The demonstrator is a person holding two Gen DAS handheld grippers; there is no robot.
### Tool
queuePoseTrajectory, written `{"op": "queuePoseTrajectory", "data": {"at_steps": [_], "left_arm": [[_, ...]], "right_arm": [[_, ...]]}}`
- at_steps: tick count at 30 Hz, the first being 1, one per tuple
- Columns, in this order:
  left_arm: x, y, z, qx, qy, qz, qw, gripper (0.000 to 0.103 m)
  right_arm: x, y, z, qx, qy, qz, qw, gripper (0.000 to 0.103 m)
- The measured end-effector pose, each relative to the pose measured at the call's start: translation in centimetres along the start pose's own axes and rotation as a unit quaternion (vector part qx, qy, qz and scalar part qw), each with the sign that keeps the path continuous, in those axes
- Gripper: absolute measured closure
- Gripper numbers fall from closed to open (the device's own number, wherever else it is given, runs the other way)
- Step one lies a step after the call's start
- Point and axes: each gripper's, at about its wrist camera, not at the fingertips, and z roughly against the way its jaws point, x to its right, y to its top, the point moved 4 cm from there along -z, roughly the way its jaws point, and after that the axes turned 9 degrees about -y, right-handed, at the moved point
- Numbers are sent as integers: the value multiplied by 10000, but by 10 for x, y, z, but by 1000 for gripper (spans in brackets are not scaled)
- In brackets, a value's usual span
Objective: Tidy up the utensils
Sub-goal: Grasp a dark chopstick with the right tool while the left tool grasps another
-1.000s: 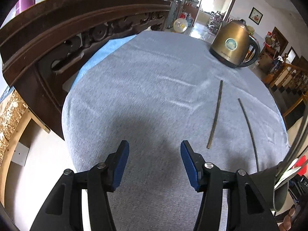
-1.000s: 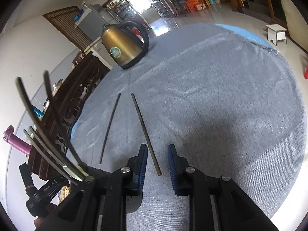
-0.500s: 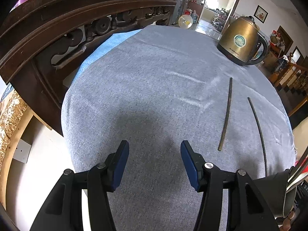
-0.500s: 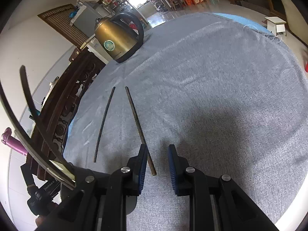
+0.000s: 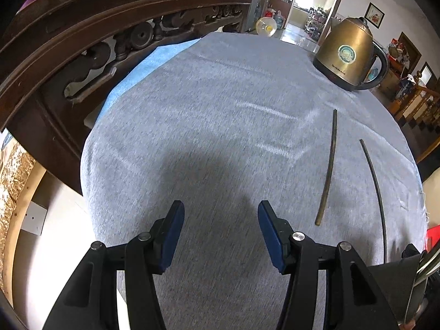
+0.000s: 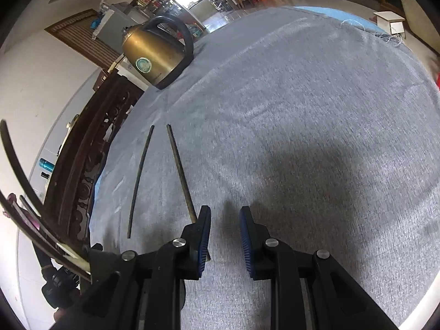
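Both claws, left wide, right narrower, empty above grey tablecloth beside carved wooden furniture

A brass-coloured kettle is standing at the far right of the grey tablecloth, while a carved dark-wood furniture piece is bordering the left edge.
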Motion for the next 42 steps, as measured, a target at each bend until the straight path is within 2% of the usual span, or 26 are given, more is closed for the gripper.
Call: {"op": "queuePoseTrajectory", "data": {"at_steps": [7, 11, 18, 25, 31, 36, 39, 42], "left_arm": [[11, 17, -8, 16, 6, -266, 9996, 47], [25, 30, -19, -38, -34, -588, 9983, 47], [47, 46, -29, -84, -18, -970, 9952, 47], [68, 69, -46, -164, -32, -1284, 9916, 46], [84, 83, -65, -254, -50, -1451, 9891, 46], [95, 94, -80, -395, -137, -1469, 9883, 46], [102, 101, -91, -475, -125, -1548, 9867, 46], [112, 110, -96, -384, -209, -1637, 9855, 46]], "right_arm": [[0, 18, -12, -29, 113, -64, 9999, 79], [-5, 36, -23, -31, 283, -62, 9996, 79], [-43, 69, -59, -17, 642, 334, 9974, 79], [-92, 95, -99, -148, 704, 912, 9932, 79], [-132, 108, -131, -557, 460, 1629, 9840, 79], [-159, 108, -149, -825, -273, 2493, 9645, 78], [-170, 106, -154, -907, -562, 2833, 9531, 79], [-173, 105, -156, -835, -877, 3072, 9439, 95]]}}
